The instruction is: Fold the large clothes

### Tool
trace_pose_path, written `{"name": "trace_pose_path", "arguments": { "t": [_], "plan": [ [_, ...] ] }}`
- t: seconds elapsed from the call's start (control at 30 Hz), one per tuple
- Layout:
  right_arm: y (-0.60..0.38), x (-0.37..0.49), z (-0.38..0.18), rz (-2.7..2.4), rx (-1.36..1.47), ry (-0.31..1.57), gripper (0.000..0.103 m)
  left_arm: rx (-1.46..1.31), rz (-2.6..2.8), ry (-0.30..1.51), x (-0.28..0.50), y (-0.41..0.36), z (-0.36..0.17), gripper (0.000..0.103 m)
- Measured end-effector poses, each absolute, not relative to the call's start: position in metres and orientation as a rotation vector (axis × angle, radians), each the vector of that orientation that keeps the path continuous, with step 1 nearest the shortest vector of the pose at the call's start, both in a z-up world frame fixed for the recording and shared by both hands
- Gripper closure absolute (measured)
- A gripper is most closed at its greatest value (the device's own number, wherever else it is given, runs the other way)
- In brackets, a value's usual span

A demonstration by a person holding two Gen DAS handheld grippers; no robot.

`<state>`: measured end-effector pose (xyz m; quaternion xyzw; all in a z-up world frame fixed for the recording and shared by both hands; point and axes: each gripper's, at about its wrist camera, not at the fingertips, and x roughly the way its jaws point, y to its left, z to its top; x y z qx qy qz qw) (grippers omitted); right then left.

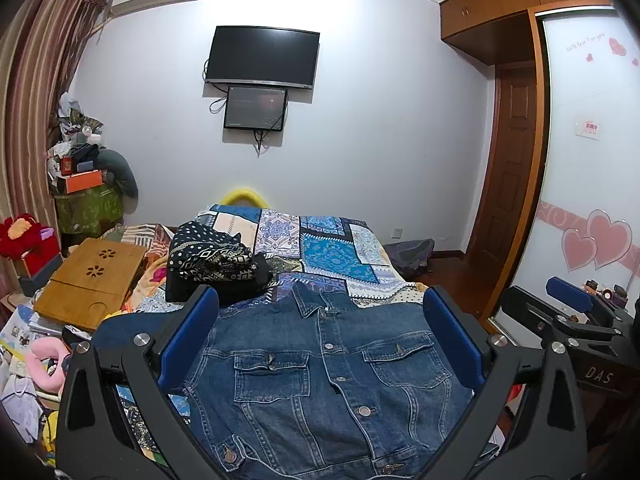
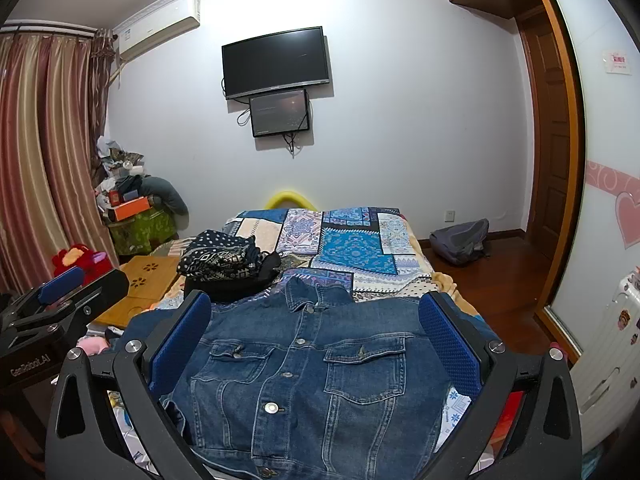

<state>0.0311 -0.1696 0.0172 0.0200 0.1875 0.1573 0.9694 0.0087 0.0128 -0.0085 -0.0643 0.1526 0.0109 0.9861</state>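
Observation:
A blue denim jacket (image 1: 320, 392) (image 2: 312, 380) lies flat on the bed, front up and buttoned, with its collar at the far end. My left gripper (image 1: 320, 300) hovers over the jacket's near half, open wide, with nothing between its blue pads (image 1: 188, 336). My right gripper (image 2: 315, 302) is held the same way, open and empty above the jacket. Each gripper shows in the other's view: the right one (image 1: 576, 312) at the right edge, the left one (image 2: 68, 296) at the left edge. The jacket's near hem and sleeves are partly hidden by the gripper frames.
A patchwork bedspread (image 1: 332, 248) covers the bed. A stack of dark patterned folded clothes (image 1: 216, 264) sits just beyond the collar, to the left. A wooden lap tray (image 1: 92, 280) and loose clutter fill the left side. A grey backpack (image 2: 460, 240) lies on the floor at the right.

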Motion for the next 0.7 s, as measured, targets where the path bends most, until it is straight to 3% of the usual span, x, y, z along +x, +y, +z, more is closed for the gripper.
{"name": "trace_pose_path", "arguments": {
  "t": [0.7],
  "plan": [
    [-0.1684,0.0323,0.0157,0.318,0.049,0.383,0.0,-0.127,0.02,0.308,0.0082,0.0111,-0.0074,0.0]
  ]
}}
